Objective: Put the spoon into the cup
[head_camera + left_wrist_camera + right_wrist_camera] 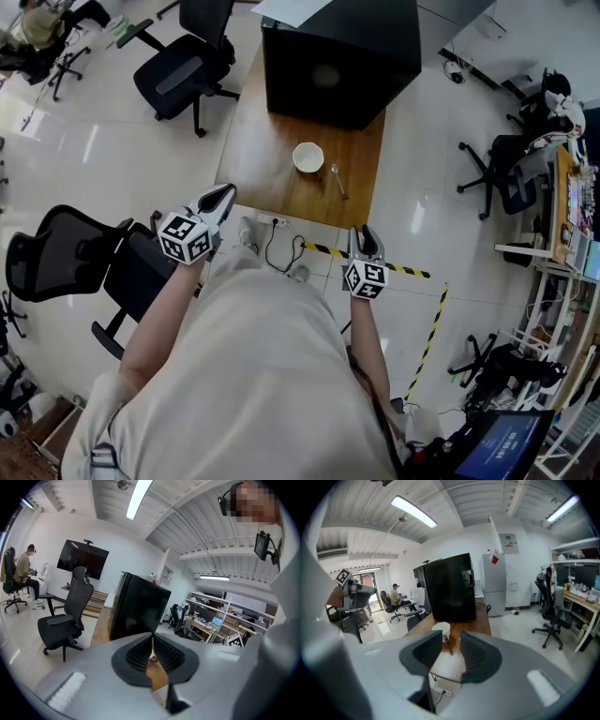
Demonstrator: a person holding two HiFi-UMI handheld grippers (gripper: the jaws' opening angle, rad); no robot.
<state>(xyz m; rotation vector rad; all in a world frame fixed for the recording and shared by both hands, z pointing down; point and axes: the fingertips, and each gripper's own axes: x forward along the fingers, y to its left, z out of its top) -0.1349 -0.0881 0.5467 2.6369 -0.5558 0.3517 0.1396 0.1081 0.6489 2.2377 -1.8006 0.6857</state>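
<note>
Open-plan office doubling as a lab space. Glossy pale tiled floor [84, 141], with black wheeled mesh-back office chairs [180, 77] scattered about. Long wooden tabletop [272, 169]; a large black box cabinet [337, 66] sits at its far edge. Dark wall-mounted flat screen [82, 559], a seated person [22, 571] working near it. Shelving loaded with monitors and laptops [211, 616] along one wall. Fluorescent ceiling strip lights [414, 511]. Yellow-and-black hazard tape [412, 271] marks the floor just off the tabletop's near edge.
</note>
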